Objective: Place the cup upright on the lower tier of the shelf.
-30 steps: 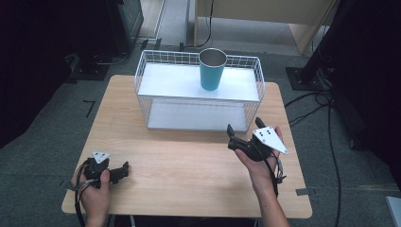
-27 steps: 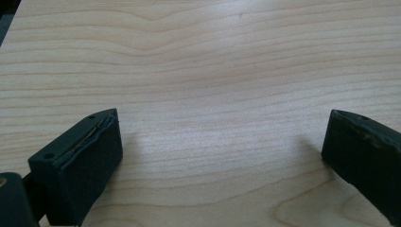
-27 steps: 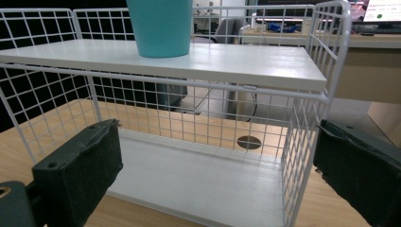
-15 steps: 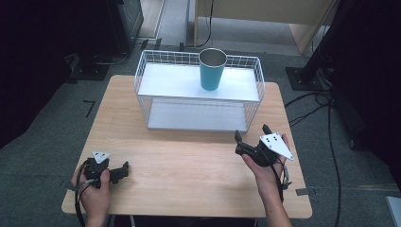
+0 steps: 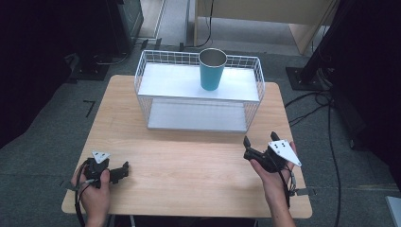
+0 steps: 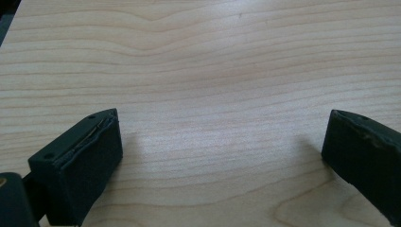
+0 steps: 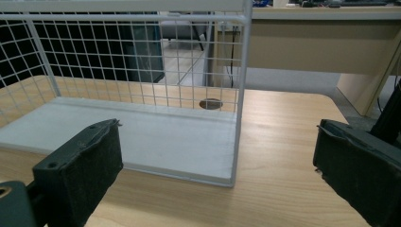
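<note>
A teal cup [image 5: 212,70] stands upright on the top shelf of a white wire rack [image 5: 198,97] at the back of the wooden table [image 5: 189,165]. My left gripper [image 5: 125,170] rests low at the near left corner, open. In the left gripper view its jaws spread wide over bare wood [image 6: 213,94] with nothing between them. My right gripper [image 5: 246,147] is held at the near right, open and pointing toward the rack. The right gripper view looks between wide jaws at the rack's lower shelf [image 7: 142,137] and its front corner post [image 7: 239,94].
A round cable hole [image 7: 211,103] sits in the tabletop behind the rack. Black stands and cables [image 5: 307,99] lie on the floor to the right of the table. A wooden desk [image 7: 321,42] stands beyond the far edge.
The right gripper has drawn back from the rack toward the near right edge of the table. The left gripper has stayed put.
</note>
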`<state>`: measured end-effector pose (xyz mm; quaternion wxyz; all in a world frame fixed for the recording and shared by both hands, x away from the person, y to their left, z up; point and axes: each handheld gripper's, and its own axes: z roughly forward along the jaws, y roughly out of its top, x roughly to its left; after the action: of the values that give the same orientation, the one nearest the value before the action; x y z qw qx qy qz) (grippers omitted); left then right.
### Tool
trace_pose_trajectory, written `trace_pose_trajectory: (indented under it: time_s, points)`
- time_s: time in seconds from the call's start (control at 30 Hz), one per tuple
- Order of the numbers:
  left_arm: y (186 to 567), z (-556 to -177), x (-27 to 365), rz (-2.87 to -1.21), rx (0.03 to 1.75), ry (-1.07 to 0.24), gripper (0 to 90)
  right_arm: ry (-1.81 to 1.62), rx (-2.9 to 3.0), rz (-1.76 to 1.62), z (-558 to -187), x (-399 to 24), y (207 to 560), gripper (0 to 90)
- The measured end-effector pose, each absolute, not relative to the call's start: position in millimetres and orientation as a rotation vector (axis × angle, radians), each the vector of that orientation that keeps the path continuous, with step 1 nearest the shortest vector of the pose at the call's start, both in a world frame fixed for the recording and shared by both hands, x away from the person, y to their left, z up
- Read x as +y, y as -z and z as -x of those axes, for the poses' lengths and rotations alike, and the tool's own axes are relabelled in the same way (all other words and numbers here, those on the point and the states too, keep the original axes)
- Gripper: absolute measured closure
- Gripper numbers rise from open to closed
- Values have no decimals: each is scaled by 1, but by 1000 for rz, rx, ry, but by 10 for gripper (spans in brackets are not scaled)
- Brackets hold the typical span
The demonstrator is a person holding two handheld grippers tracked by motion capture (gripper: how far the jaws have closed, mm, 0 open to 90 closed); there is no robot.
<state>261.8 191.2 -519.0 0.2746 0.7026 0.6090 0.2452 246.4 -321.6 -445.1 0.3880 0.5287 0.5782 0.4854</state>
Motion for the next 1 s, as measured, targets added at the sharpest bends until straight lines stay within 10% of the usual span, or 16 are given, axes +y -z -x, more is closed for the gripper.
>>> trace_pose_trajectory:
  time_s: [1.0]
  points:
    - [519, -262, 191, -1889, 1637, -660, 0, -1076, 1477, -1511, -222, -374, 500, 19]
